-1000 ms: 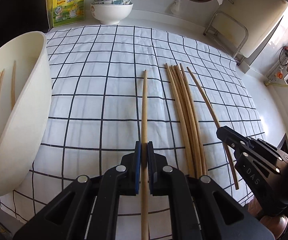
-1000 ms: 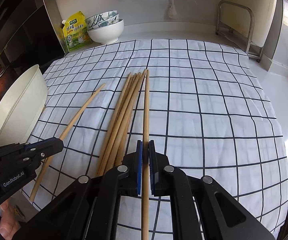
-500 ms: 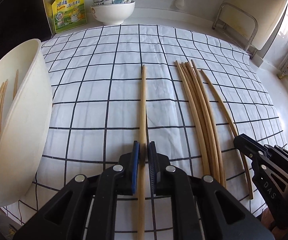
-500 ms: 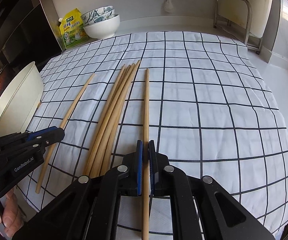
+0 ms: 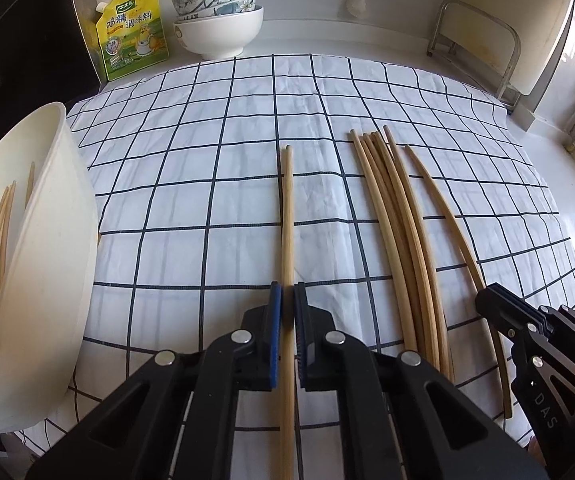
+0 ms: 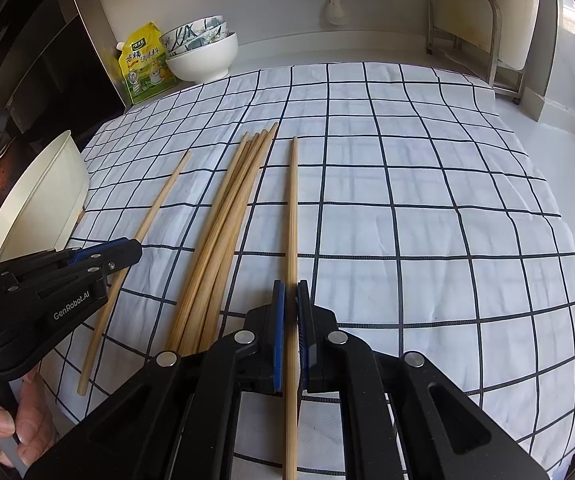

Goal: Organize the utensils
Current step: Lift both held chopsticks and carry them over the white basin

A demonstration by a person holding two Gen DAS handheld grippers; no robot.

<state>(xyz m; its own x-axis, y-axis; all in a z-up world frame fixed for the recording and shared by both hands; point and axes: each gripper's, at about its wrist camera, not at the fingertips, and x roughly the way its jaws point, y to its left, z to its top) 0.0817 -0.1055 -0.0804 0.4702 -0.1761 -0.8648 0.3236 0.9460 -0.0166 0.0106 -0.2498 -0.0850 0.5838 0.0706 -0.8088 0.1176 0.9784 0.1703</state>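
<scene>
Left gripper [image 5: 288,308] is clamped on a single chopstick [image 5: 286,216], which has been carried nearer the white bin [image 5: 47,264] — a drop-off there seems close. Right gripper [image 6: 290,308] is likewise pinched on another chopstick [image 6: 292,208], just right of the loose bundle [image 6: 223,232] — both are angled steeply down over the checked cloth [image 5: 191,184].

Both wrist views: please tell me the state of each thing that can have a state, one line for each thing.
Left gripper: shut on left chopstick.
Right gripper: shut on right chopstick.
Chopstick bundle: lying loose on the checked cloth.
White tub: tilted at the cloth's edge, a few chopsticks inside.
Bowls: stacked, upright.
Yellow pouch: standing, spout capped.
</scene>
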